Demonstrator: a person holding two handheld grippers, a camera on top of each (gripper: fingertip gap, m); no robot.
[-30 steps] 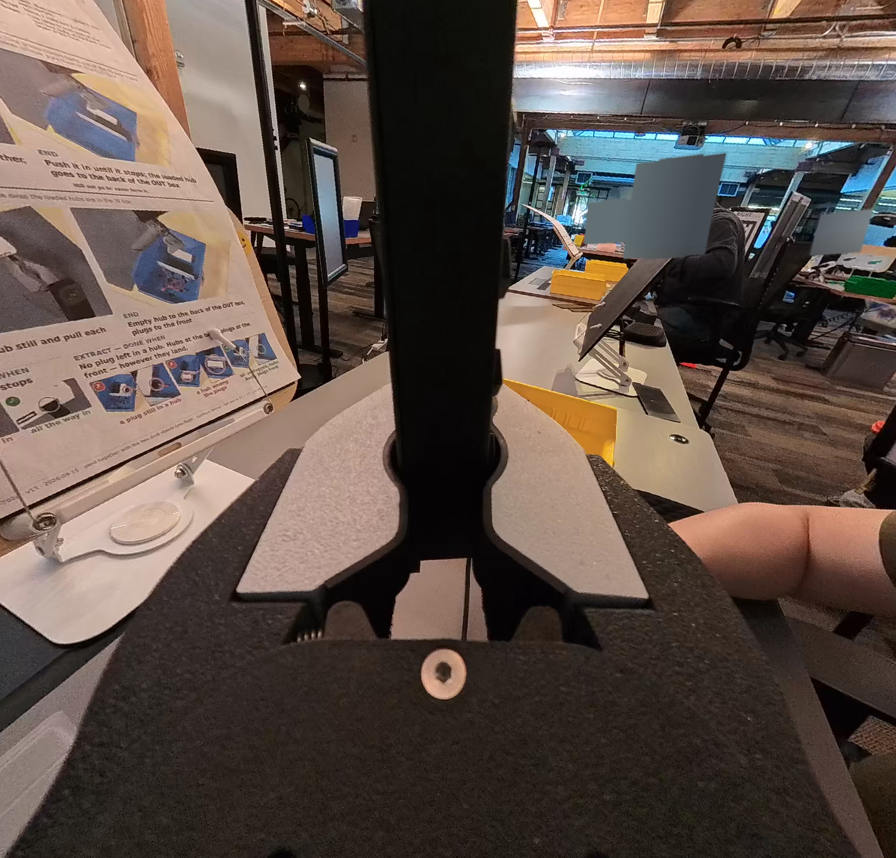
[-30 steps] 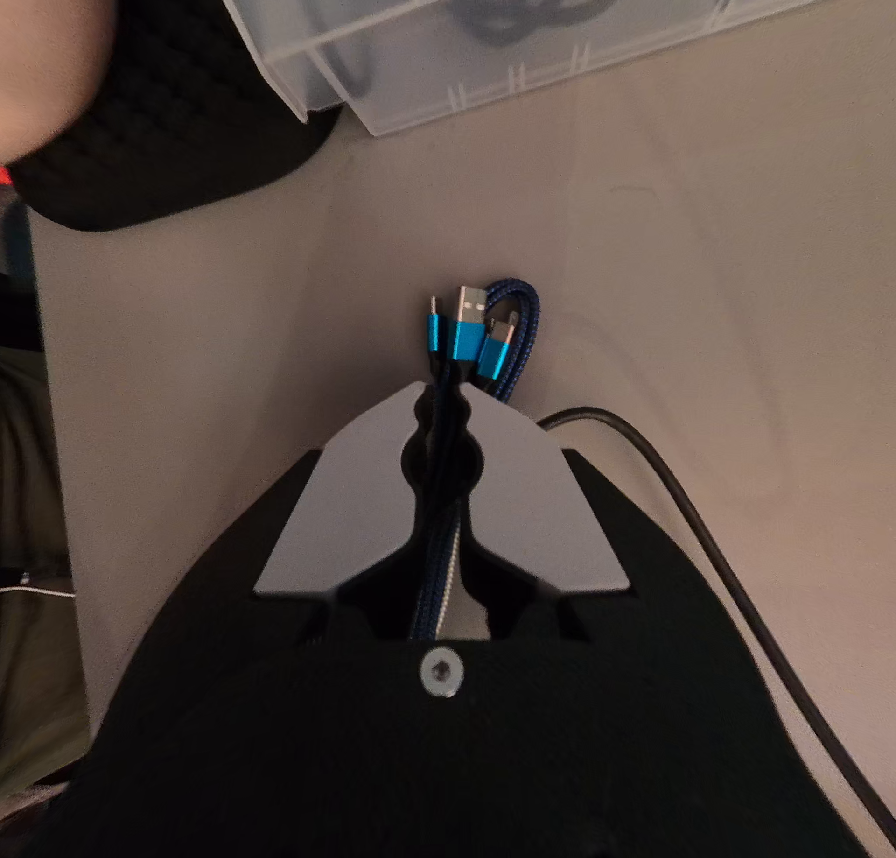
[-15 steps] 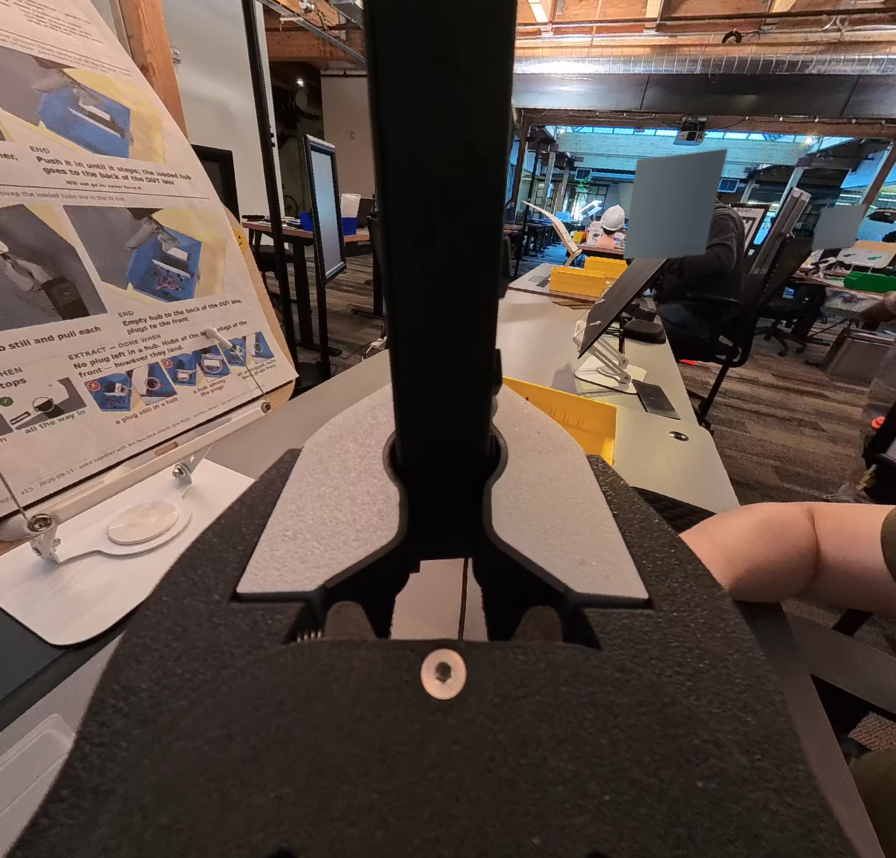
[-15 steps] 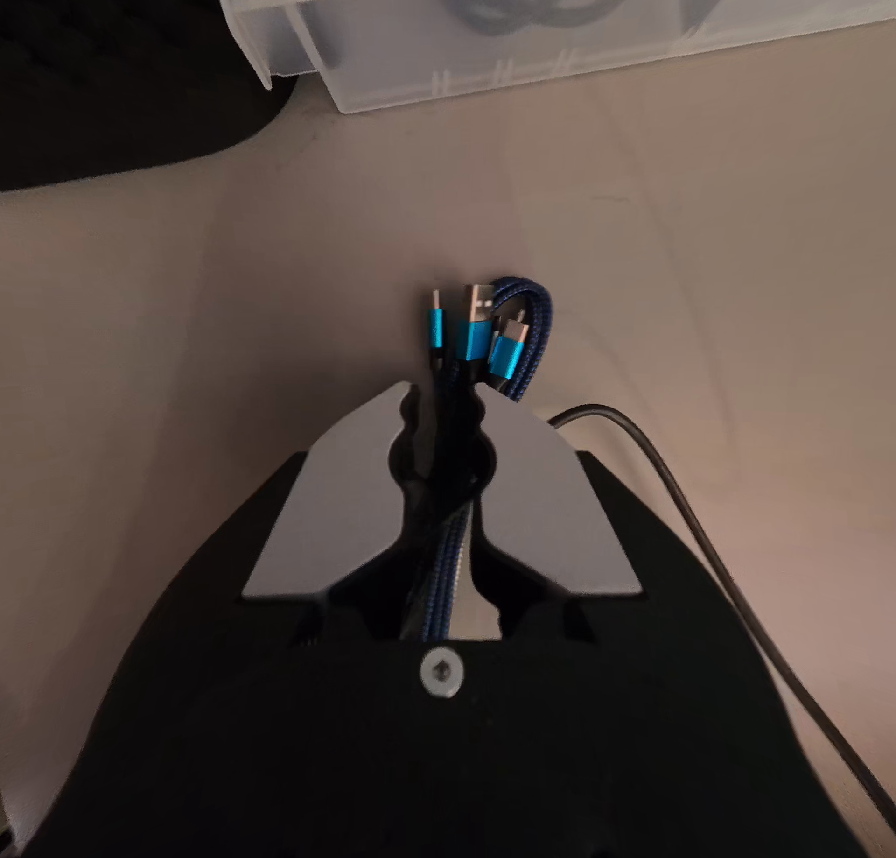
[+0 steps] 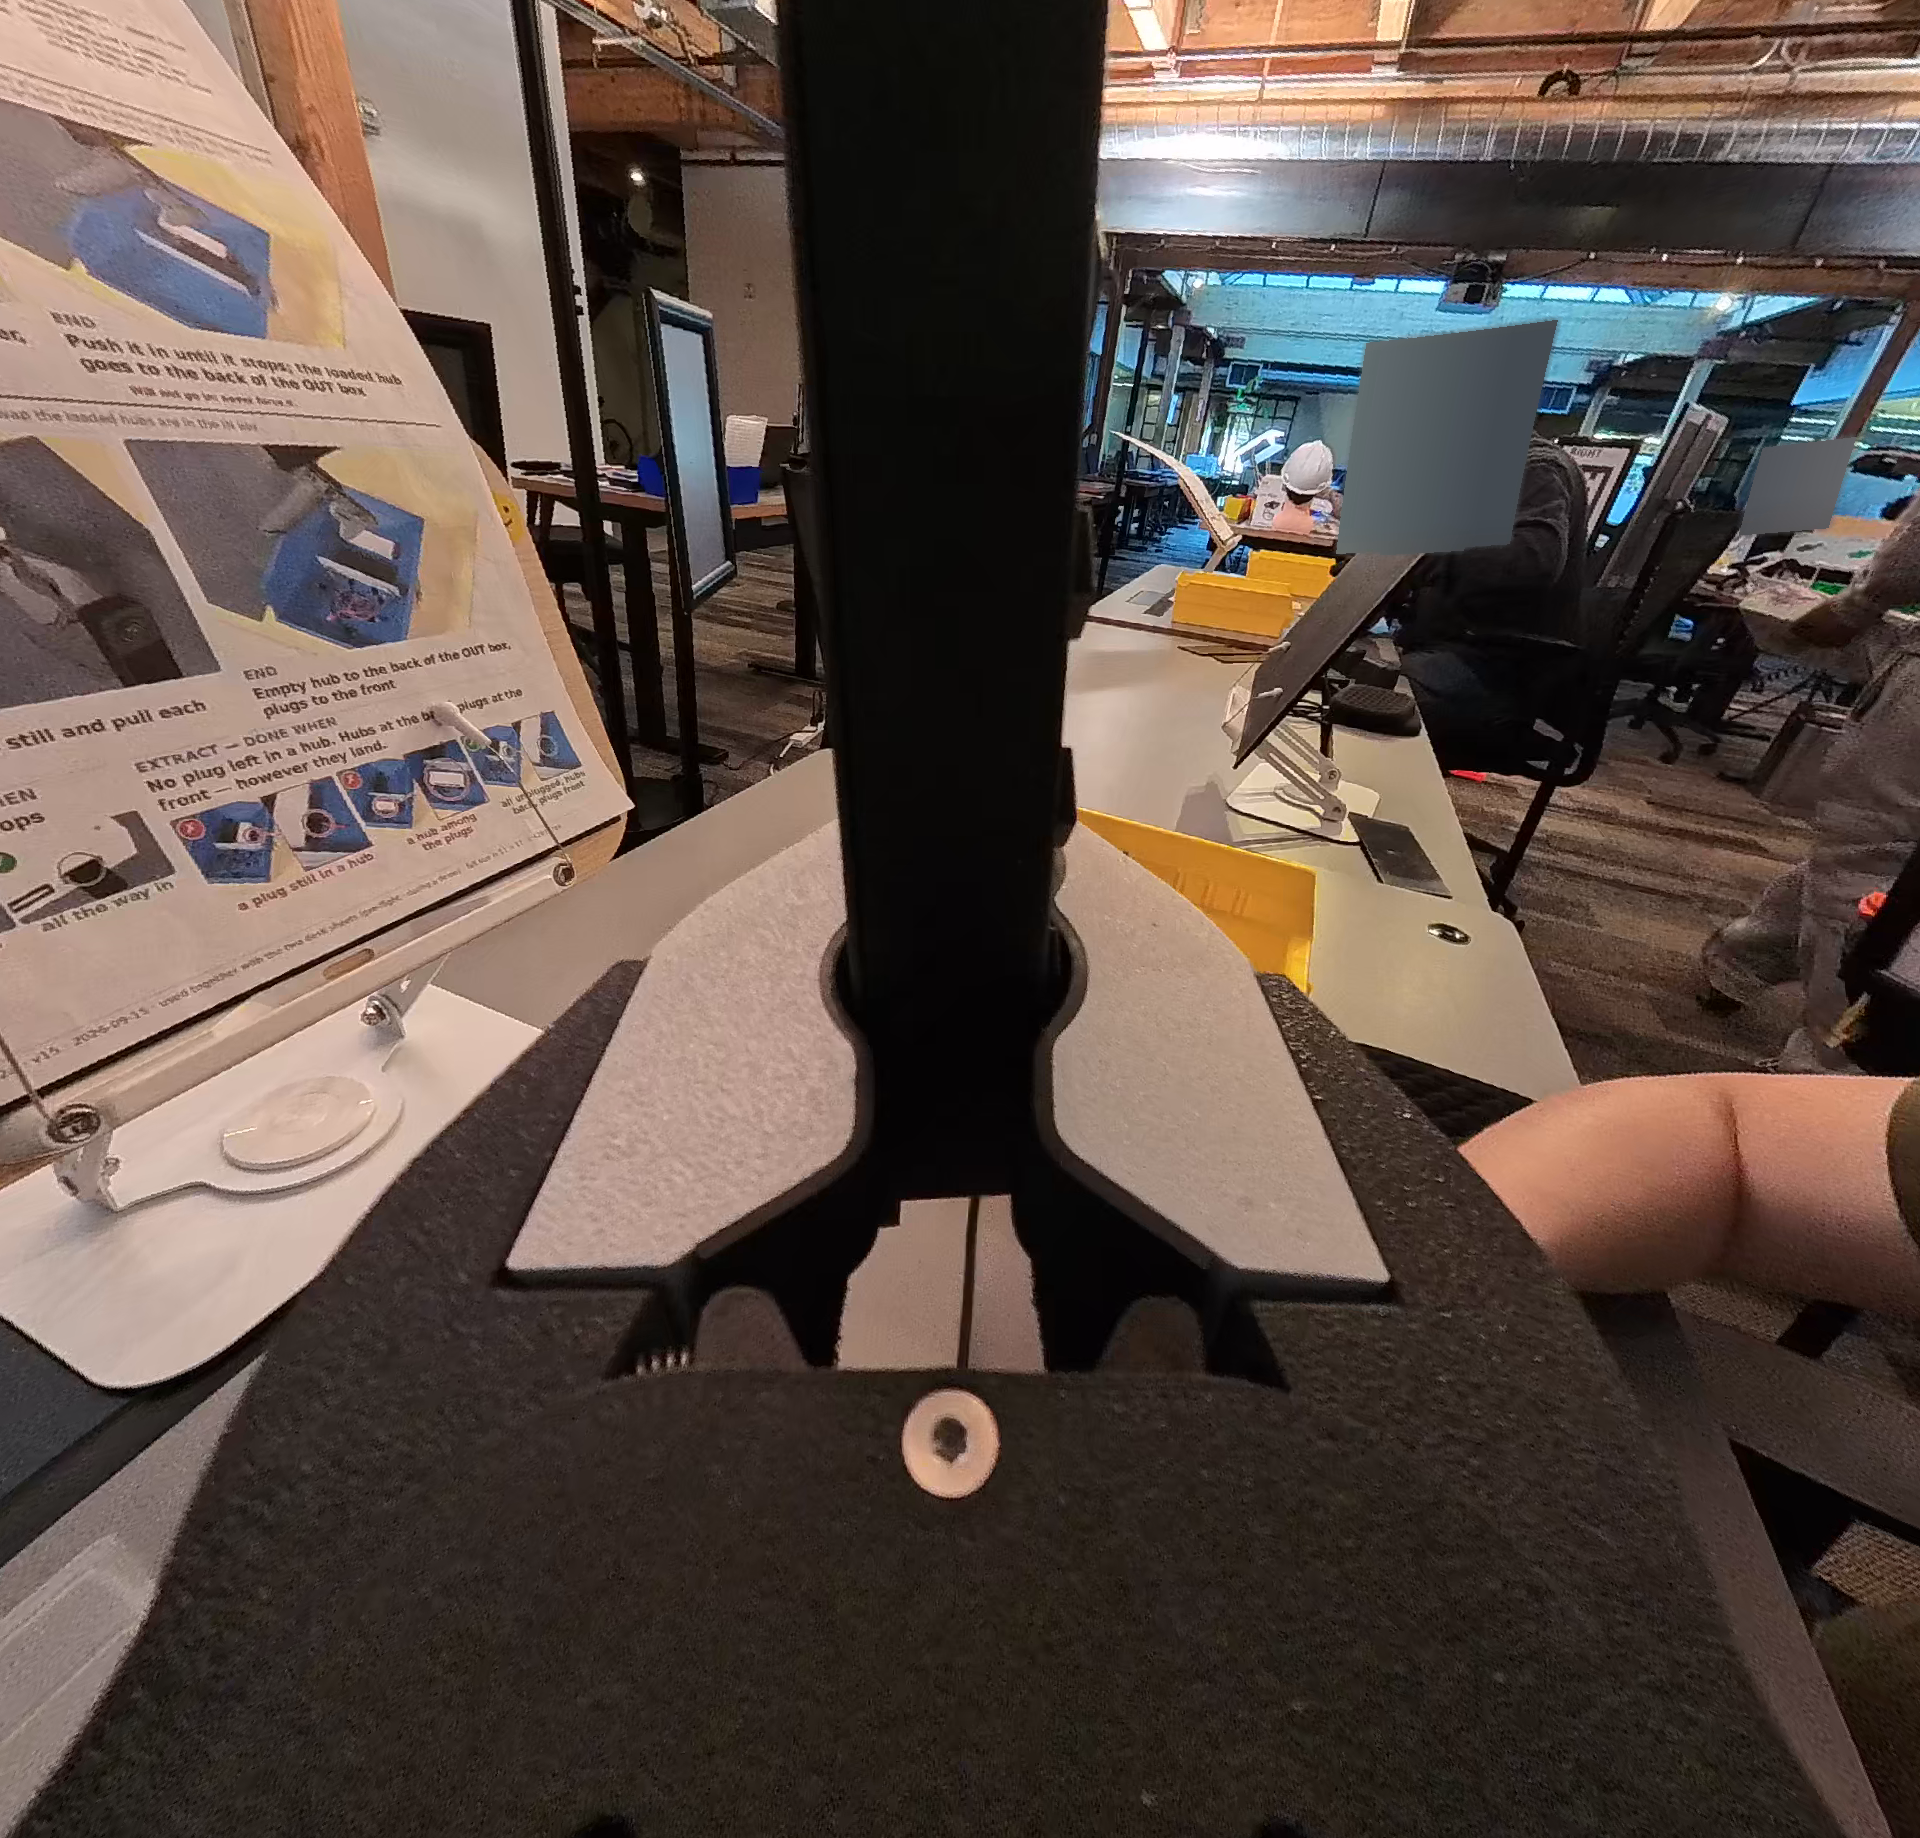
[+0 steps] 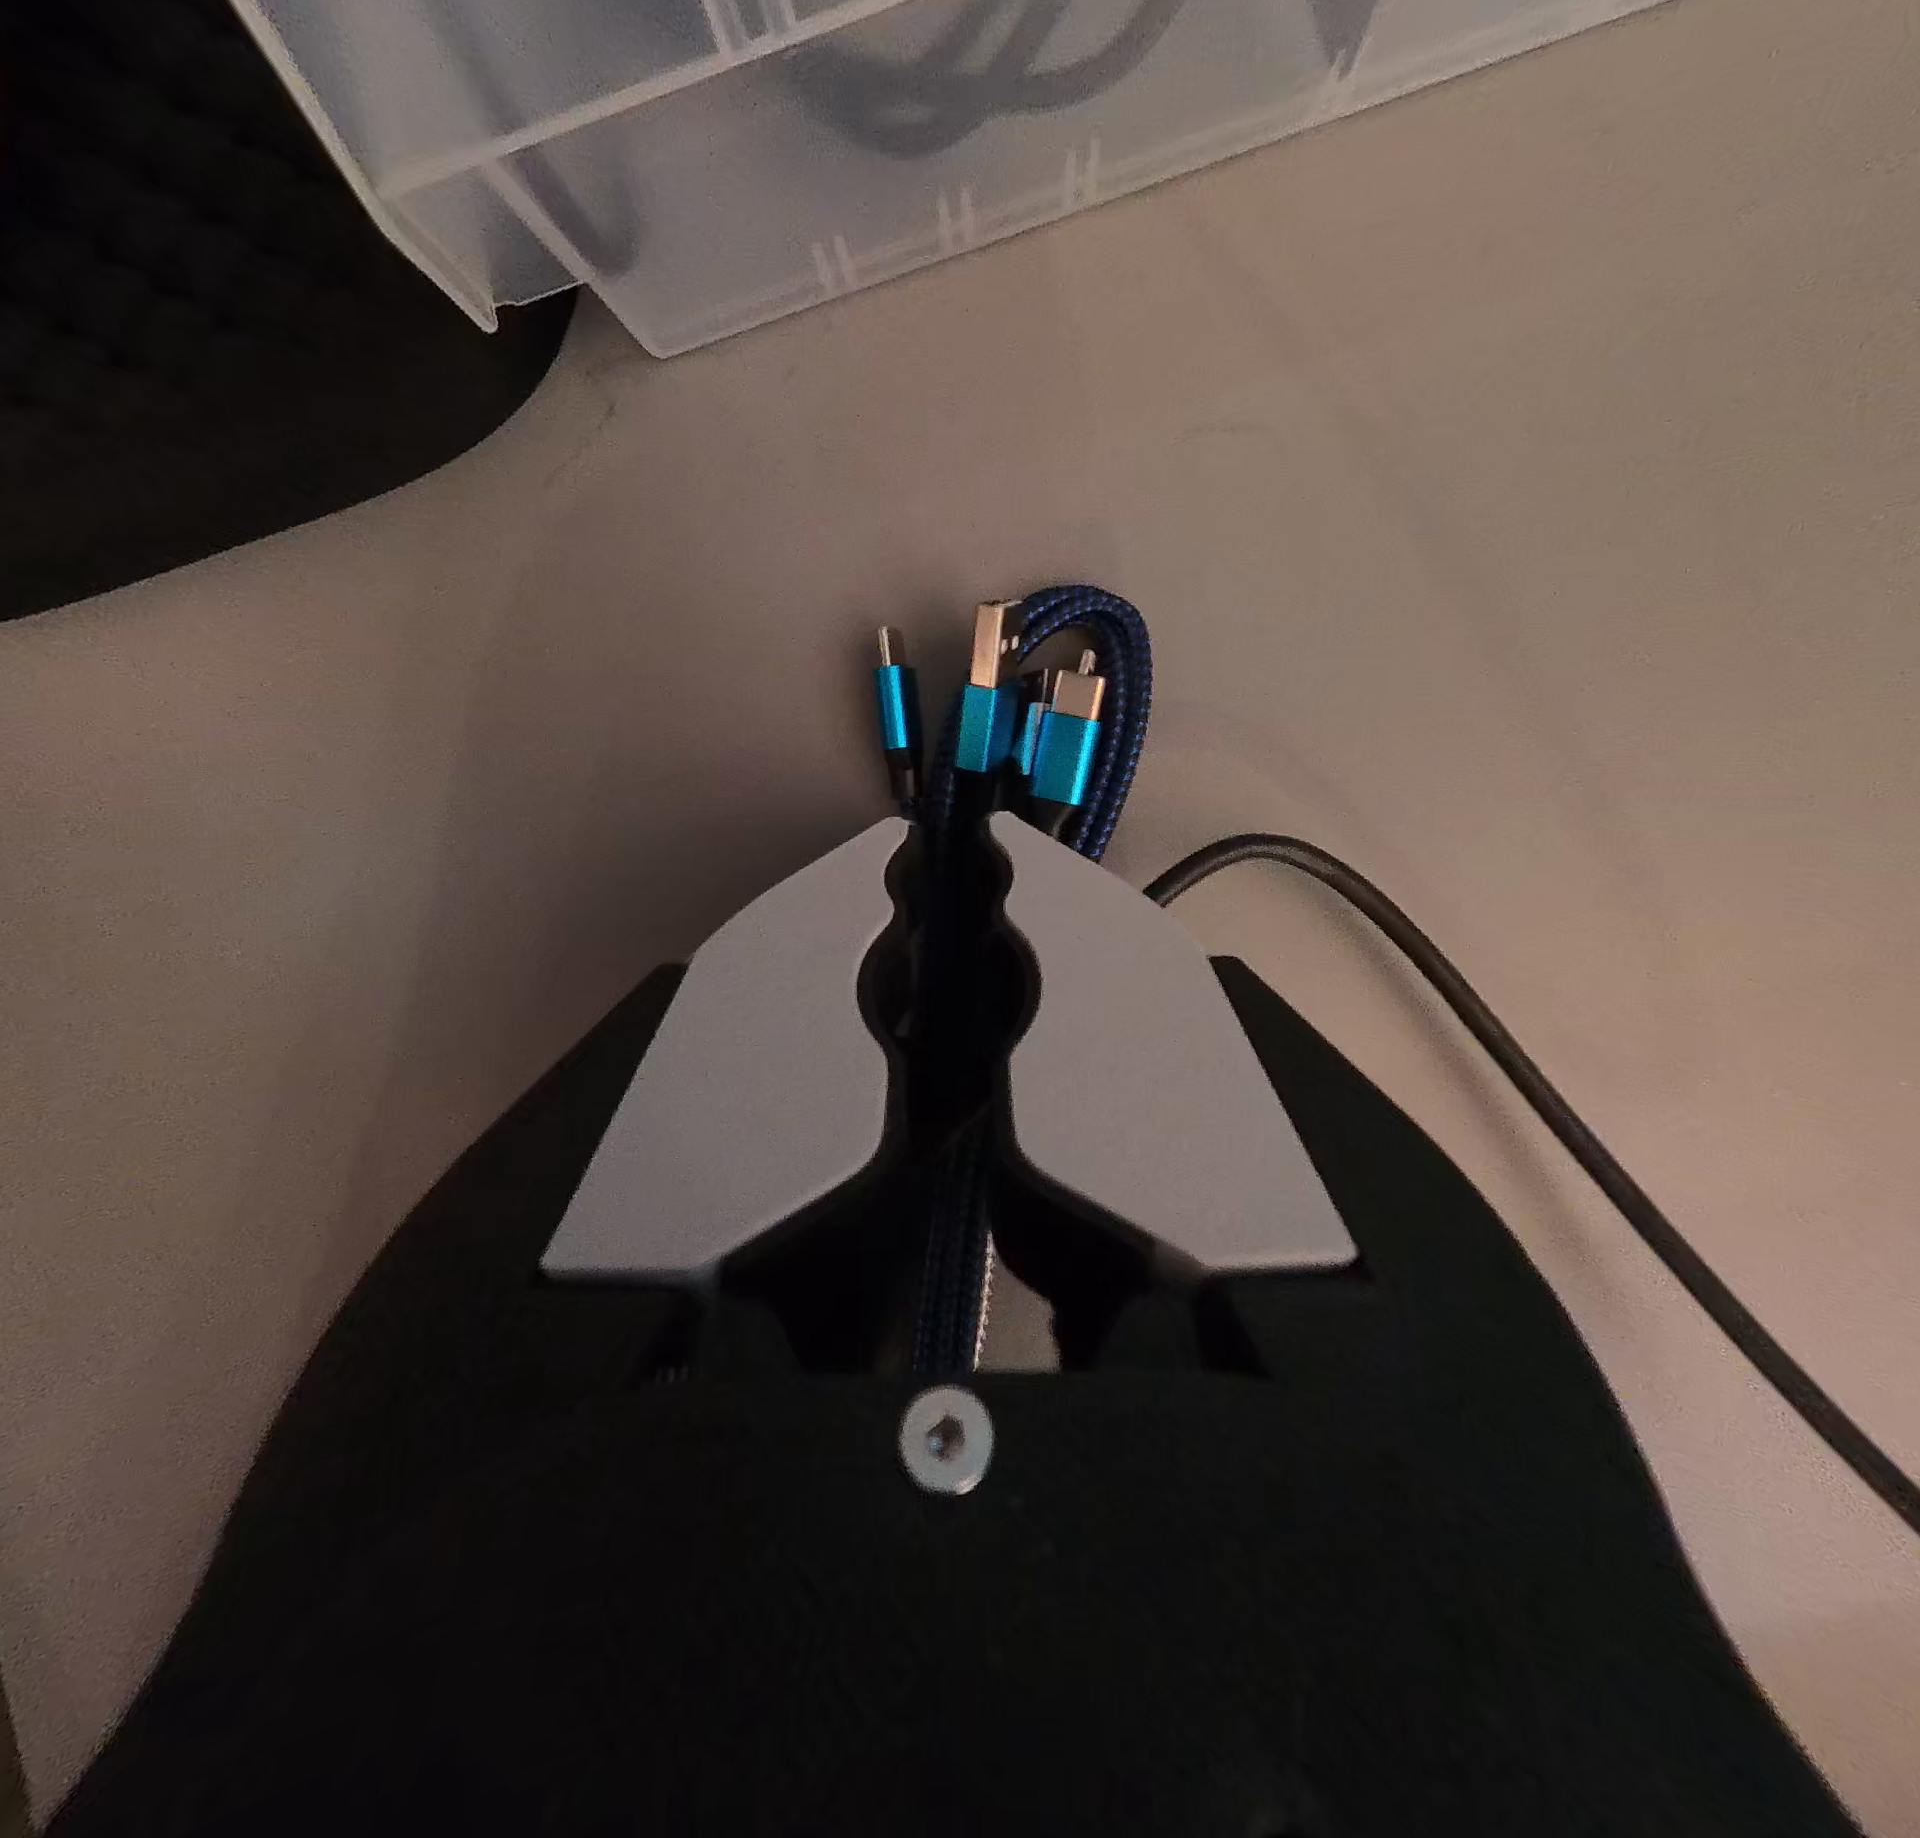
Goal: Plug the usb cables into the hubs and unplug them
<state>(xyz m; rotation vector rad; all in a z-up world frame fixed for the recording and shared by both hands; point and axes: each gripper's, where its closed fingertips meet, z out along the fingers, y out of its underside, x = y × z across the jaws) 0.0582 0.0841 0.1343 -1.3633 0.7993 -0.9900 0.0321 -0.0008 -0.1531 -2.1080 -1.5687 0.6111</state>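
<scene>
Left gripper (image 5: pixel 951 941) fingers clamped on a tall black hub (image 5: pixel 940 438), only right view shows right gripper (image 6: pixel 951 832) pinching braided blue cables (image 6: pixel 1081 687), shiny plugs, clear box (image 6: pixel 831 126).

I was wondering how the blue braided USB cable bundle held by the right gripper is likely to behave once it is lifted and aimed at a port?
The blue braided cable bundle is folded back on itself, so it is probably floppy. Three separate plugs splay past the right gripper, so they may swing and need steadying. It looks thin, likely light, and the fingers grip cords rather than a plug, so slipping seems possible.
</scene>
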